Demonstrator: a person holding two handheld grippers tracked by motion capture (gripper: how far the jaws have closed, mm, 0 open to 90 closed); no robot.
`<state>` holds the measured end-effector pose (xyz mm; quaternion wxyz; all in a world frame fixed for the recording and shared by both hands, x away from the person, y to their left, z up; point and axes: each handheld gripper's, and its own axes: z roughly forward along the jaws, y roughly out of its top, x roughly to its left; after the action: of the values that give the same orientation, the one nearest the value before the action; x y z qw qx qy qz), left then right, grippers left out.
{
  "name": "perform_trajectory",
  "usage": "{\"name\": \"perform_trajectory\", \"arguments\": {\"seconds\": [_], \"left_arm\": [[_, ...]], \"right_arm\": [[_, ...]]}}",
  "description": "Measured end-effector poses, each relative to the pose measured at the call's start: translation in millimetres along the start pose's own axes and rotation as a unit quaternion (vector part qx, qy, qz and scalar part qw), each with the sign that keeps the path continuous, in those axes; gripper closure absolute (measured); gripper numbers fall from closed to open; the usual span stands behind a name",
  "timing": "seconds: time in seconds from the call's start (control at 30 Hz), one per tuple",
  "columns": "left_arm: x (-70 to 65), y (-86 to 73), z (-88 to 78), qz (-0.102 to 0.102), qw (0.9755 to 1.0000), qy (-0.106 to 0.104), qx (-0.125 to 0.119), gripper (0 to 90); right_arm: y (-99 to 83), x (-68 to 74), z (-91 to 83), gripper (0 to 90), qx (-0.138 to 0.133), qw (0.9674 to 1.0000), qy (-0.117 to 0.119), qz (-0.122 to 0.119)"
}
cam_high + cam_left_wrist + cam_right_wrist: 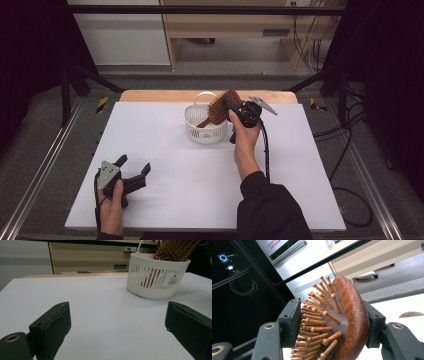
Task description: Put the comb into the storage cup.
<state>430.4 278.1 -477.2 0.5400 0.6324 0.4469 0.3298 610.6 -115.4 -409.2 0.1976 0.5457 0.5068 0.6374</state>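
While the left gripper (134, 172) idles wide open and empty at seven o'clock on the table (190, 170), the right gripper (231, 107) at one o'clock clamps the wooden hairbrush (220, 106) by its head, handle down in the white basket (200, 131). Light and stiff, I'd judge; pins give poor purchase, so the solid rim grips best.

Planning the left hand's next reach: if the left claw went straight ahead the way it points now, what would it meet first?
Probably the white basket, slightly right of its line. The left claw is open over bare table; depth is hard to judge.
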Motion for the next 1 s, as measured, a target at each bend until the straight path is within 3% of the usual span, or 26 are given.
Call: {"name": "perform_trajectory", "arguments": {"seconds": [1.0], "left_arm": [[0.2,-0.2,0.0,-0.001,1.0,0.001,0.001,6.6]], "right_arm": [[-0.7,-8.5,-2.3,41.3,0.001,1.0,-0.007,0.007]]}}
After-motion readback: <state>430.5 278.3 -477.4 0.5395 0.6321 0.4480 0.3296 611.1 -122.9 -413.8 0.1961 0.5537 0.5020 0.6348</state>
